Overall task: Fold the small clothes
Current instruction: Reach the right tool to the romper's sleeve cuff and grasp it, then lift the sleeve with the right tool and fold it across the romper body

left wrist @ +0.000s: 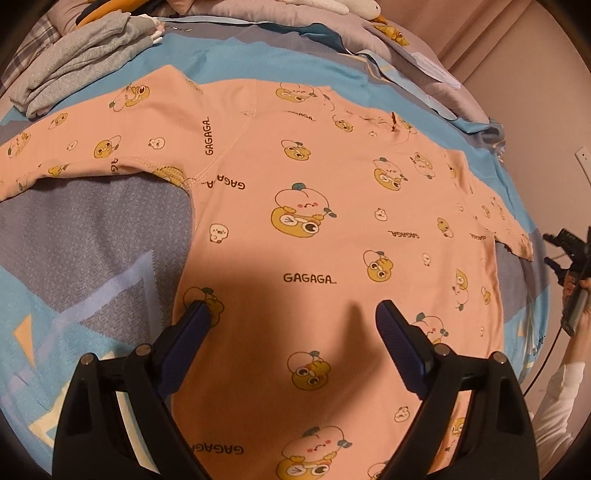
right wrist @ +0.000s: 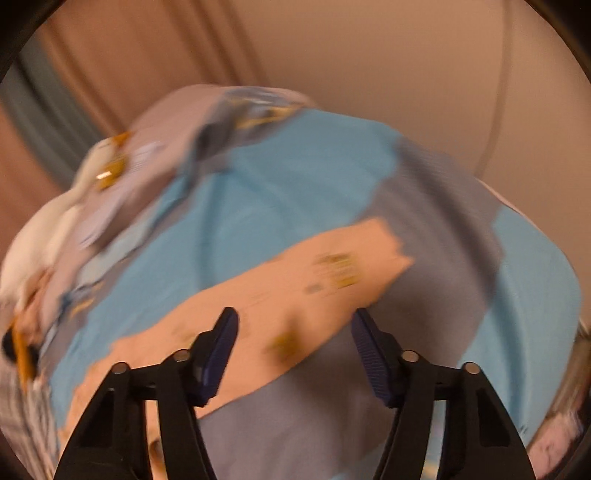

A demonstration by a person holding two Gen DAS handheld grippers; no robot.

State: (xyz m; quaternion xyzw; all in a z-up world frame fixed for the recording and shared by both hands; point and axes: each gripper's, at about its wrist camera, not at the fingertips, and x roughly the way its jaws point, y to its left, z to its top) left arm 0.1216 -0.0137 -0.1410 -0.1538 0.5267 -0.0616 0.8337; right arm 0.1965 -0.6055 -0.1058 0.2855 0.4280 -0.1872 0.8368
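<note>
- Bedding: blue-and-grey bedspread covers the bed and carries everything; same spread shows in right wrist view, blurred.
- Nearest, left wrist view: left gripper hangs over lower part of the shirt, fingers spread wide, nothing between them; its shadow falls on the cloth.
- Pink shirt w/ duck cartoons and "GAGAGA" print lies flat on the bedspread, sleeves out to both sides, collar at the far end.
- Left sleeve runs out to the pic's left edge, flat on the spread.
- Right edge of left view: right gripper held in a hand, off past the shirt's other sleeve; apart from the cloth.
- Right wrist view (motion blur): right gripper fingers spread, empty, above the shirt's right sleeve; contact w/ cloth can't be told.
- Further back: pile of grey clothes on the bed beyond the left sleeve, not touching it.
- Farthest: pillows at the head of the bed, beige wall behind.
</note>
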